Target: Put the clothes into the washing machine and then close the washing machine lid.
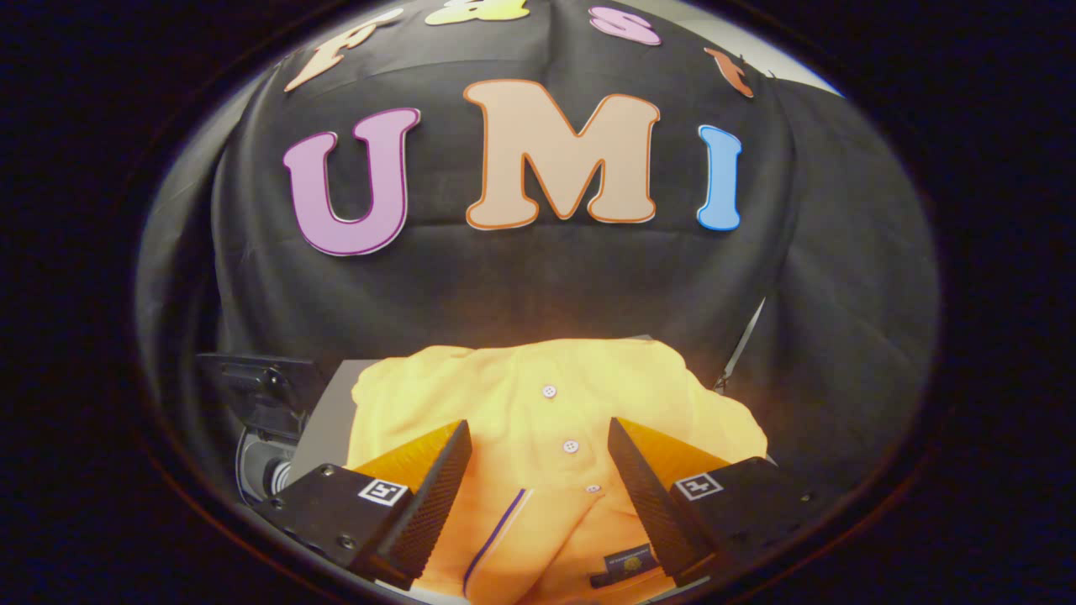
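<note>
Fingers [538, 437] stand spread wide apart, gripping nothing, poised over an orange polo shirt [546, 395] that lies bunched on a grey worktop [328, 420], its button placket running between them. Left of the shirt sits part of a dark machine [261, 395].

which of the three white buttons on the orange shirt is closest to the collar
The lowest button, sitting between the open gripper fingers just above the collar on the orange shirt. The middle button and the far button lie farther up the placket.
</note>
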A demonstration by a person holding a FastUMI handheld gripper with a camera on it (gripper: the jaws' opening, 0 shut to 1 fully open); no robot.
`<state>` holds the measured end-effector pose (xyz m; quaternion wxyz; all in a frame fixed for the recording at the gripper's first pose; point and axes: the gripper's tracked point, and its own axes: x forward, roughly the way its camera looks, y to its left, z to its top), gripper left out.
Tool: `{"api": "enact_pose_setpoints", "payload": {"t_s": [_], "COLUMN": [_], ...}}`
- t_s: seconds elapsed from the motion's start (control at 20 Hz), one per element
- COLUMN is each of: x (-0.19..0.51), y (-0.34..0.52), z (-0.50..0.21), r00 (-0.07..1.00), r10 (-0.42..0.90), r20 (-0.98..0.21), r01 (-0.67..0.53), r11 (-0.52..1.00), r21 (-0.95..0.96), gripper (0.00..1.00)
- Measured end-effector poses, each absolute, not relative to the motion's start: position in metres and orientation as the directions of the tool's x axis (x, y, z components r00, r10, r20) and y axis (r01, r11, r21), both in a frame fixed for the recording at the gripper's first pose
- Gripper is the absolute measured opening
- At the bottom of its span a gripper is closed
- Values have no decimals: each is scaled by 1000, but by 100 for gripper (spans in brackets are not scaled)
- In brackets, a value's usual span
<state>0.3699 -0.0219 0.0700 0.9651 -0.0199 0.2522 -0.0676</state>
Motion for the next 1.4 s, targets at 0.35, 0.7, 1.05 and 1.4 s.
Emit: {"api": "enact_pose_setpoints", "payload": {"t_s": [0.35, 0.7, 1.05, 1.4], "x": [368, 363, 314, 295], "y": [-25, -12, -2, 15], "z": [44, 41, 47, 109], "r00": [794, 818, 798, 864], "r10": [-135, -31, -5, 9], "r20": [-592, -574, -602, -503], "r01": [147, 96, 144, 89], "r11": [989, 992, 973, 982], "r21": [-29, 83, 182, 170], "gripper": [96, 17, 1, 1]}}
